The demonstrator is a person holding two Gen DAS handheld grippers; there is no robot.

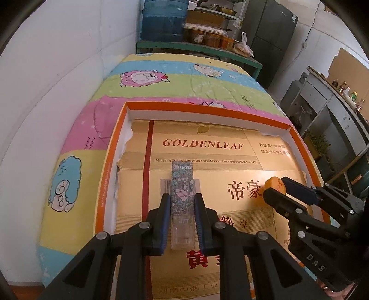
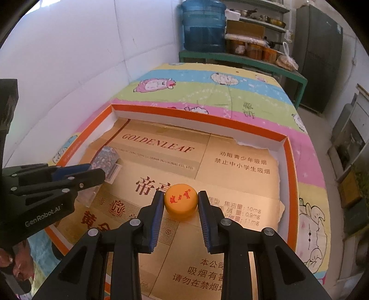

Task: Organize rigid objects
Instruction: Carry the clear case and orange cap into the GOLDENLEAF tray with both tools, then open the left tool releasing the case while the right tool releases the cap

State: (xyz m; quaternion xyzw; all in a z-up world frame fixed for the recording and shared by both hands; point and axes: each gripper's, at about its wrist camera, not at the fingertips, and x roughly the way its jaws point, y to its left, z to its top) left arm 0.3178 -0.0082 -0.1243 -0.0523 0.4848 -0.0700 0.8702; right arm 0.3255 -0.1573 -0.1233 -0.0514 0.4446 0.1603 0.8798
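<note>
Left wrist view shows the left gripper (image 1: 181,203) clamped on a floral-patterned clear case (image 1: 182,193) over the gold cardboard (image 1: 230,138) lining the orange-rimmed tray (image 1: 207,110); right wrist view shows the right gripper (image 2: 181,203) pinching an orange cap (image 2: 181,202) there

White wall (image 1: 57,69), green shelf (image 1: 198,49), blue water jug (image 1: 163,20), dark refrigerator (image 1: 272,30).

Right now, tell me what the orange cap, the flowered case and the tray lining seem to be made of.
Orange cap: probably plastic, smooth and slightly glossy, with red printed characters on top.
Flowered case: likely clear hard plastic; the near end is see-through, the rest carries a floral print.
Tray lining: flattened cardboard with a shiny gold printed face; torn edges and fold lines show.
</note>
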